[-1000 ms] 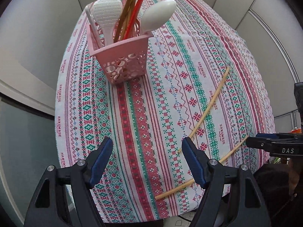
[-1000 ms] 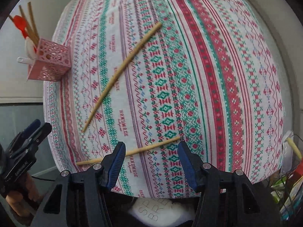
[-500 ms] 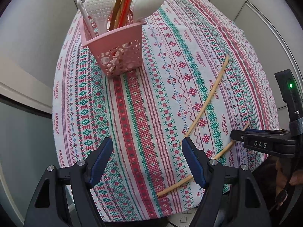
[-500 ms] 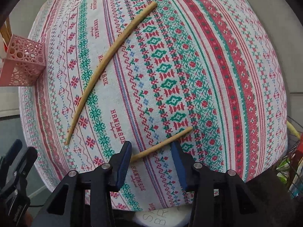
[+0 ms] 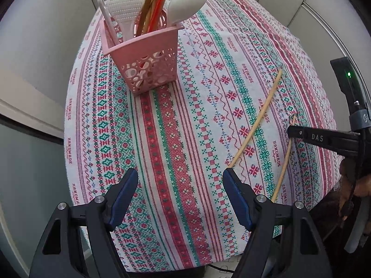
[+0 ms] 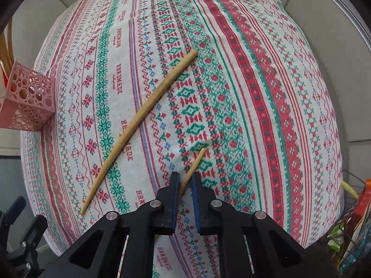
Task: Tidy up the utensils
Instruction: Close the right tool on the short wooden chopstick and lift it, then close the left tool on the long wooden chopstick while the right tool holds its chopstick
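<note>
While the pink perforated basket (image 5: 148,55) stands on the striped tablecloth (image 5: 185,139) at its far left part, it holds two white spoons (image 5: 126,7), a thin white handle and a bundle of brown and red sticks. To the right of the basket two pale wooden chopsticks lie on the cloth, thin, tapered and well apart from the basket: the longer-looking first chopstick (image 6: 139,125) rests free, slanting toward the basket, and the second chopstick (image 6: 193,169) lies further right. Nearer than the basket, the left gripper (image 5: 179,197) hangs wide apart over bare cloth with nothing between its blue pads. Far right of the basket, the right gripper (image 6: 185,187) is closing, its jaws nearly together around the second chopstick's near end, gripping it.
</note>
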Tool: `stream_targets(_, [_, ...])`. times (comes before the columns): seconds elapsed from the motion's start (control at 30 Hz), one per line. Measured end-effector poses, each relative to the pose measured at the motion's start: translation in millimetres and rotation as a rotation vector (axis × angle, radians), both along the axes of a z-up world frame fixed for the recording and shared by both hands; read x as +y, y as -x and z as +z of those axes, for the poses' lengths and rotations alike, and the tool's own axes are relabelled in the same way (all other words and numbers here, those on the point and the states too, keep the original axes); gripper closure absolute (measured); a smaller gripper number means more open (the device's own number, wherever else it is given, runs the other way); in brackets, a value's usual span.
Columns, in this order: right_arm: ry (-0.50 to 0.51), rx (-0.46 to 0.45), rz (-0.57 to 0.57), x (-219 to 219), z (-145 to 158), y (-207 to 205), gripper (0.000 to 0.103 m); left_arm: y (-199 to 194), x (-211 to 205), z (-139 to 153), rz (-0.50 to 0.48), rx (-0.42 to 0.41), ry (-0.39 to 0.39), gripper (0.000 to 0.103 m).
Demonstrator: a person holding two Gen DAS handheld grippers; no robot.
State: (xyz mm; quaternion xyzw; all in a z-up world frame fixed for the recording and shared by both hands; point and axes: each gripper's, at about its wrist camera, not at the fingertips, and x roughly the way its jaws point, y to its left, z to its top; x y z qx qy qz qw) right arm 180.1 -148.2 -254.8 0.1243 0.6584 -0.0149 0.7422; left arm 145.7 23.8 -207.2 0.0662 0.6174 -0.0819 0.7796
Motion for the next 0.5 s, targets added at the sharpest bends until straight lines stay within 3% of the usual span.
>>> stream_targets(0.27, [-0.037, -0.031, -0.021, -35, 3, -30, 0.098, -5, -3, -6, 0.0, 0.008, 0.0, 0.025])
stream_targets(0.5, [-0.106, -0.096, -0.022, -89, 20, -21, 0.098, -11, -37, -10, -0.066, -0.006, 0.007, 0.025])
